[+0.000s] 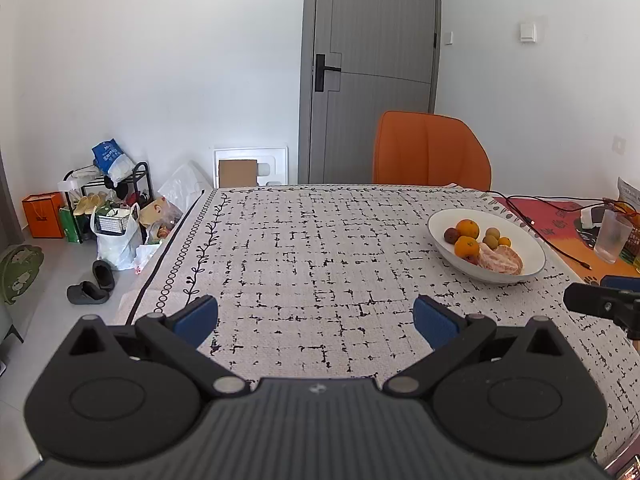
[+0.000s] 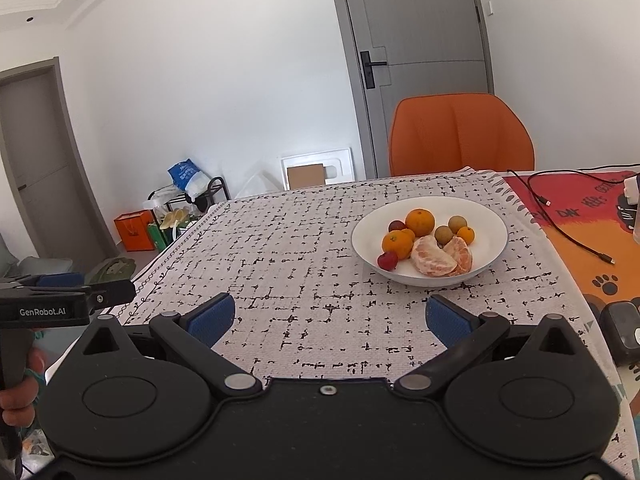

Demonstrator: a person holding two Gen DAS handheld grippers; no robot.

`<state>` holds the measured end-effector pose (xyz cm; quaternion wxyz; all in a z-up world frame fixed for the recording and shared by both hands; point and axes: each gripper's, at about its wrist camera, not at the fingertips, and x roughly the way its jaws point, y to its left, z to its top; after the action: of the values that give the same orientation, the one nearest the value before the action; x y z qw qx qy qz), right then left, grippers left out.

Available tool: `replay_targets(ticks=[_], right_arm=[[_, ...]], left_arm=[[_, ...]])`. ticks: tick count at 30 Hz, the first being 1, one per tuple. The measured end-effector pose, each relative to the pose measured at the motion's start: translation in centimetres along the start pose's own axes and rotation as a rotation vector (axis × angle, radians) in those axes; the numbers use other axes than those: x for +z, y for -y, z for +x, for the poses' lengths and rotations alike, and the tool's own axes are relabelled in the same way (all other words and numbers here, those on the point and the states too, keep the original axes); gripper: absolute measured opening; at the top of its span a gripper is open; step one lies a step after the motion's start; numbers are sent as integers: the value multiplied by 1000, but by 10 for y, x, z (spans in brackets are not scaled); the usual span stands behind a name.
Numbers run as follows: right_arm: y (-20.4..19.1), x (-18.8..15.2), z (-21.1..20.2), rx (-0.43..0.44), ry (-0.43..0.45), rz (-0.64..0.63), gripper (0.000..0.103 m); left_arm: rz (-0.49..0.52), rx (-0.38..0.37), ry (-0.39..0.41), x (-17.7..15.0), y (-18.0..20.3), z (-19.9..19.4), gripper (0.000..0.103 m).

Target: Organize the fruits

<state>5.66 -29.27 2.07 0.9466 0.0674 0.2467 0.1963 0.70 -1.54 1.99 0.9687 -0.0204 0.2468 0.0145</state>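
Nearest the right wrist lens, the right gripper (image 2: 326,320) hangs over the patterned tablecloth (image 2: 304,280) with its blue pads spread wide and nothing between them. At about one o'clock from it sits the white bowl (image 2: 492,216) holding the fruit: a large orange (image 2: 420,222) at the bowl's twelve o'clock, a second orange (image 2: 397,243) at nine, peeled citrus segments (image 2: 436,260) at six touching that orange, two greenish-brown round fruits (image 2: 451,230) near the centre, a small orange (image 2: 465,235) at three, a dark red fruit (image 2: 397,225) tucked between the two oranges, and a bright red one (image 2: 387,260) at seven o'clock against the peeled pieces.

From the left wrist view, the left gripper (image 1: 316,318) is likewise spread apart and empty above the cloth, with the bowl well off at its two o'clock; the tip of the right gripper pokes in at three o'clock. In the right view the left gripper's body shows at nine o'clock, gripped by a hand (image 2: 18,400) low in the corner.

Beyond the bowl, at twelve o'clock, stands an orange chair (image 2: 462,136) before a grey door (image 2: 420,20). A black cable (image 2: 560,220) trails over a red and orange mat (image 2: 592,240) at two o'clock. A frosted cup (image 1: 612,236) stands on that mat in the left view. On the floor at ten o'clock are bags and a shoe rack (image 1: 112,192)
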Motion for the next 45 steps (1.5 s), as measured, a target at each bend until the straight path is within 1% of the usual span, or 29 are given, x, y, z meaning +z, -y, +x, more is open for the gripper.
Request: replay_targets(ticks=[45], right_arm=[[-2,-2,3,-3,-6,-4,103]], left_arm=[[-10,2,-5,-1,-3,1,103]])
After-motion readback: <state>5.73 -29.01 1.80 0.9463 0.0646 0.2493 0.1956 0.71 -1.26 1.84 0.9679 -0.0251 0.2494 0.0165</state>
